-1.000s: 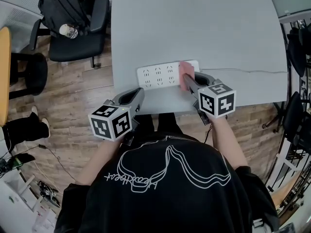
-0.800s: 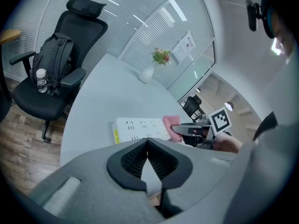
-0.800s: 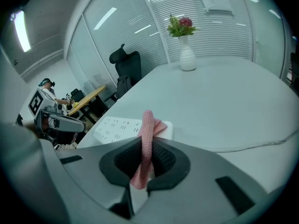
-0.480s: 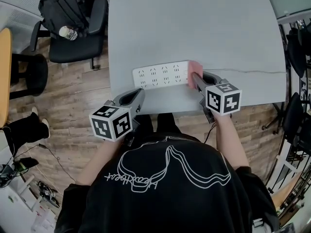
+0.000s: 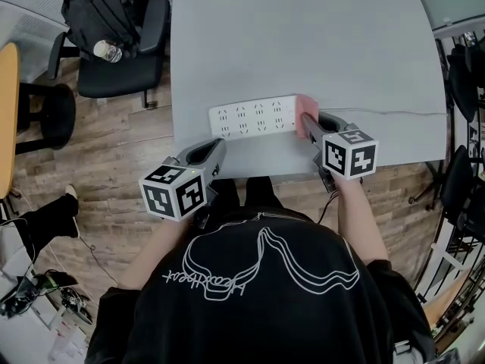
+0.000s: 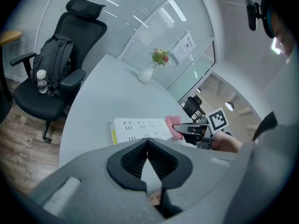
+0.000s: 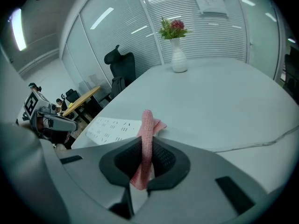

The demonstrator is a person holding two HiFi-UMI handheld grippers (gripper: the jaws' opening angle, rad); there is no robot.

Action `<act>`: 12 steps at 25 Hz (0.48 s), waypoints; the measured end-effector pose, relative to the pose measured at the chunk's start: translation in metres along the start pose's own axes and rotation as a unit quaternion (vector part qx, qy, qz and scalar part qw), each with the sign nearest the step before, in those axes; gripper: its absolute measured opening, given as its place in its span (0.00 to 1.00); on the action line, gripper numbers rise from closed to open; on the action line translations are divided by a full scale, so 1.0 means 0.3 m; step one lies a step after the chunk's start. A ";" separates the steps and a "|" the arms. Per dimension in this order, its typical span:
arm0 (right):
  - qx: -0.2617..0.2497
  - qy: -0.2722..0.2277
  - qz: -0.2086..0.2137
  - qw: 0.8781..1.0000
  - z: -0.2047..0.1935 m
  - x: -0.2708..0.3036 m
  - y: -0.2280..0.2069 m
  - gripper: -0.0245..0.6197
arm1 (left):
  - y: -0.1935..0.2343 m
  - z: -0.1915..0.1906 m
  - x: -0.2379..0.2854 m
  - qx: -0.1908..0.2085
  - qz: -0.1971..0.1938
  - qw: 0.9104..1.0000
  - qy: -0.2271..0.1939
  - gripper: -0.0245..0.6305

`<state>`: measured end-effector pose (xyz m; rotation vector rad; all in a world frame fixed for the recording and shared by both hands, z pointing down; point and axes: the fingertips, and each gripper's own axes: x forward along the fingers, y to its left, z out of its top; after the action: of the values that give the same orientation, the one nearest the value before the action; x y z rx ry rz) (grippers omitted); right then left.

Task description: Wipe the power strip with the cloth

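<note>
Grey table [image 5: 318,44] carries power strip [image 5: 254,117]; right gripper [image 5: 308,122] clamps pink cloth [image 5: 305,103] at strip's end; left gripper [image 5: 217,147] closed, empty.

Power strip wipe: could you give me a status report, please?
Right gripper shut on pink cloth, at right end of power strip. Left gripper shut, empty, near table edge. Nothing in the way.

A black backpack [image 5: 95,7] and a water bottle [image 5: 106,49] are placed on an office chair [image 5: 125,74] beside the grey table [image 5: 318,44], where a white vase [image 7: 178,59] is seen.
</note>
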<state>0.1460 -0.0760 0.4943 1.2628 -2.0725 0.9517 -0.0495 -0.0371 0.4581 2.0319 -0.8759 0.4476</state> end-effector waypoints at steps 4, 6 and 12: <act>-0.002 -0.004 -0.011 1.000 0.015 -0.011 0.021 0.10 | 0.022 0.003 -0.026 -0.001 0.001 1.000 -0.004 0.06; -0.005 -0.014 -0.009 1.000 0.039 -0.009 0.047 0.10 | 0.041 0.012 -0.039 -0.004 0.002 1.000 -0.007 0.06; -0.023 -0.021 0.008 0.999 0.105 0.019 0.147 0.10 | 0.080 0.029 -0.079 -0.006 0.003 1.000 -0.011 0.06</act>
<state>0.1015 -0.0900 0.4662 1.2545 -2.1282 0.8874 -0.0833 -0.0437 0.4527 2.0271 -0.8956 0.4227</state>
